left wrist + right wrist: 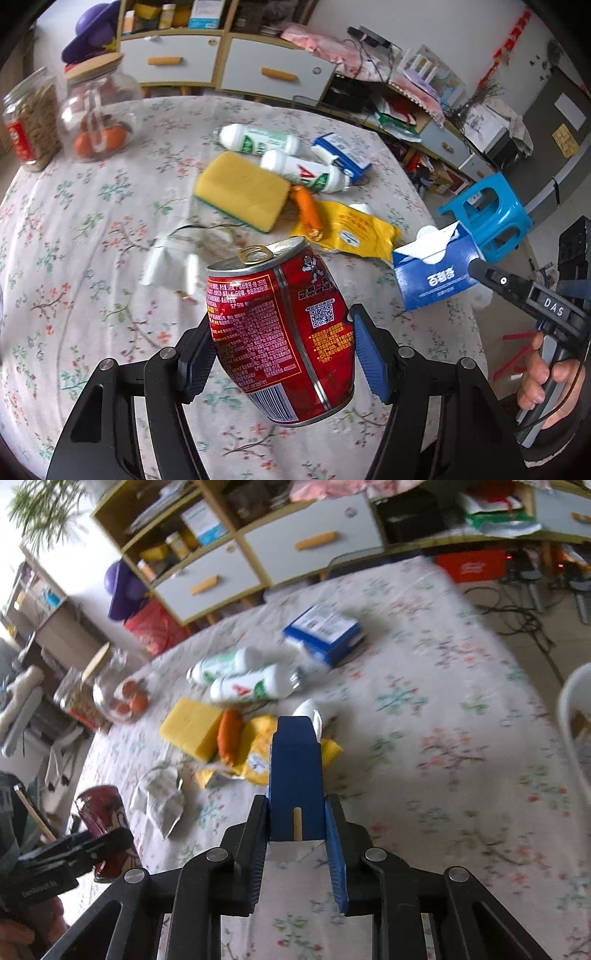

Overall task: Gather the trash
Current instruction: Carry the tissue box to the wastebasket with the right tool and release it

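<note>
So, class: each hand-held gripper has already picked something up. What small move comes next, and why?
Probably carry both away to a bin, none in view: the left hand-held gripper holds the red can clear of the table, and the right hand-held gripper holds a blue carton.

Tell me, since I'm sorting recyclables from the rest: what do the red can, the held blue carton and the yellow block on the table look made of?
Red can: thin metal, probably aluminium; silvery rim, pull tab, glossy print, dented wall. Blue carton: coated paperboard, judging by folded edges and a torn white top. Yellow block: foam sponge, matte and porous, with a green scrubbing layer underneath.
</note>
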The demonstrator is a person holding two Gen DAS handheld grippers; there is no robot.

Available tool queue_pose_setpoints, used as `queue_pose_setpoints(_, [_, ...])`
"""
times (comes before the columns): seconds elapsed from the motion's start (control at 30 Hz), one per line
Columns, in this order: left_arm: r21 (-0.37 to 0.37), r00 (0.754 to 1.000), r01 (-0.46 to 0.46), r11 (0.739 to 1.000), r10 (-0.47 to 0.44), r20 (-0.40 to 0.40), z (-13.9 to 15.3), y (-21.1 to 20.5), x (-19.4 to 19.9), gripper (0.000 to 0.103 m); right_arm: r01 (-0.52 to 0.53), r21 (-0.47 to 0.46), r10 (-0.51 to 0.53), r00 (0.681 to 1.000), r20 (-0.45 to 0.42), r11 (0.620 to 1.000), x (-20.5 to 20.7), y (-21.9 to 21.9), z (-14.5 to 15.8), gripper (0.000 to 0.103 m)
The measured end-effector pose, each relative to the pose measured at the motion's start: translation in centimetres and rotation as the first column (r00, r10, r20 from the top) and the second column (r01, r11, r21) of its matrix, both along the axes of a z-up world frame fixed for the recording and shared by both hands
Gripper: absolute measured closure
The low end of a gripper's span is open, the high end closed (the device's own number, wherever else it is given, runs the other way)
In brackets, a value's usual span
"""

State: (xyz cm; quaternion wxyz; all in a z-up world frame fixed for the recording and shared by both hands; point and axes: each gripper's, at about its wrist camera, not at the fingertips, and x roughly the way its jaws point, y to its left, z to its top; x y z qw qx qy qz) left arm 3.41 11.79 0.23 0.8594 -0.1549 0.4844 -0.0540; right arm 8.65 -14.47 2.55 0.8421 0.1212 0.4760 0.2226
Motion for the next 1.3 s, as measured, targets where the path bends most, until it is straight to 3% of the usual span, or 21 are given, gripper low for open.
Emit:
queue_pose_setpoints(0.3, [0.005,0.997,0.069,0.998,-0.069,0.020,0.8,-4.5,1.4,0.033,0.073,0.060,-0.073,0.997,0.012,0.996,-0.7,-5.4,1.7,0.077])
queue_pose_setpoints(0.6, [0.029,0.988,0.153,0.988,-0.154,0.028,1.2,-9.8,2.7,0.033,0.185,0.052,-0.187,0.981,0.047,0.981,-1.2,-11.1,2.9,0.077])
queue_pose_setpoints(1.0, [0.073,0.959,0.280,0.957,-0.282,0.013,1.3,-18.0,5.8,0.033,0.435,-0.044,-0.432,0.900,0.062,0.899,0.6,-21.6,2.4,0.076])
queue_pose_setpoints(1.3, [0.068,0.931,0.363,0.929,-0.365,0.009,0.3,-24.3,8.8,0.033,0.528,-0.107,-0.527,0.849,0.046,0.842,1.7,-25.9,1.1,0.070])
